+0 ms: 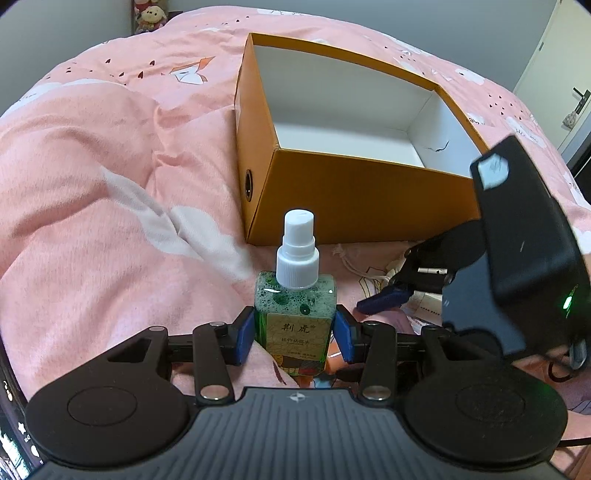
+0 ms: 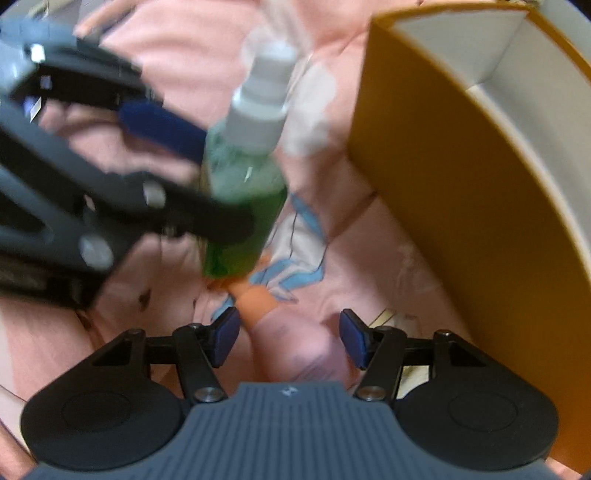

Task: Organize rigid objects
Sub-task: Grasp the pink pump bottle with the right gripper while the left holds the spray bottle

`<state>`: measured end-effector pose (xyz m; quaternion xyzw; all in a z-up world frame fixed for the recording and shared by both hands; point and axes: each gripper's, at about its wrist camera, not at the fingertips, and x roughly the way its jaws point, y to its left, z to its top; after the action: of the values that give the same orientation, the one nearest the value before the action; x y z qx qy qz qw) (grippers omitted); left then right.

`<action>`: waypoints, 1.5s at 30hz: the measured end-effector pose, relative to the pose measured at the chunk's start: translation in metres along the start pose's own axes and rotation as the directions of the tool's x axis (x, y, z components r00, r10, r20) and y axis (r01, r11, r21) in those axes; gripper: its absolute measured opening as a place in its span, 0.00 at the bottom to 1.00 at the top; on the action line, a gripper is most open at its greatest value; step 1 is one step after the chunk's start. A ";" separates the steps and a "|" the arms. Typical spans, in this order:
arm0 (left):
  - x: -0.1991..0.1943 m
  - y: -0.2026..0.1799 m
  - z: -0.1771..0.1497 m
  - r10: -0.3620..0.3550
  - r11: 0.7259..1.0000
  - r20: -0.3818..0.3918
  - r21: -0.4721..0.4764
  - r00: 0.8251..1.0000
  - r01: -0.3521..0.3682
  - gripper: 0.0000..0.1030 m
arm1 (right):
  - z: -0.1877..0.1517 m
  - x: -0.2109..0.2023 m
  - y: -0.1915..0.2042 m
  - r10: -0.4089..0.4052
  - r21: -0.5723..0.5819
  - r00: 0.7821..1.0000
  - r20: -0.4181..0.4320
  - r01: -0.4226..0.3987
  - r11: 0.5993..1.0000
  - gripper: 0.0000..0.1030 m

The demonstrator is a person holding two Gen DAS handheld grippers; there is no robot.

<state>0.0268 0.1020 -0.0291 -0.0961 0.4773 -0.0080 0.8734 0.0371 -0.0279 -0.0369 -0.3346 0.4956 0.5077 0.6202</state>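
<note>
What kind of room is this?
Probably a bedroom: a pink quilt covers a bed, plush toys sit in the far corner, and a door stands at the right.

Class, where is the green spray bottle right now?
In the left wrist view, the spray bottle stands upright between the left gripper pads, just before the orange box.

Between the matt blue pads (image 1: 246,338) of the left gripper (image 1: 295,338), a bottle (image 1: 295,321) of clear glossy plastic is seen, with a smooth white plastic spray cap and a matt paper label. Beyond it, a box (image 1: 354,192) of smooth orange cardboard, lined matt white inside, is set on a soft pink cloth quilt (image 1: 92,184). The gripper bodies are made of matt black plastic with ribbed grey housings and small shiny metal pins.
</note>
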 end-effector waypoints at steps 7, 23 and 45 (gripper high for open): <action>0.000 0.000 0.000 0.000 1.000 -0.001 0.001 1.000 0.000 0.49 | -0.002 0.002 0.004 -0.027 0.008 1.000 -0.015 0.028 1.000 0.53; 0.007 -0.005 0.000 0.013 1.000 -0.018 0.024 1.000 -0.012 0.49 | -0.024 -0.023 -0.043 -0.045 0.445 0.997 0.070 0.009 0.895 0.41; -0.013 -0.014 0.004 -0.052 0.998 0.030 0.026 0.998 0.051 0.49 | -0.042 -0.075 -0.015 -0.162 0.395 0.970 0.181 0.080 0.915 0.43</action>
<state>0.0245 0.0902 -0.0134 -0.0973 0.4612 -0.0350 0.8812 0.0405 -0.0928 0.0215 -0.1809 0.4957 0.3933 0.7529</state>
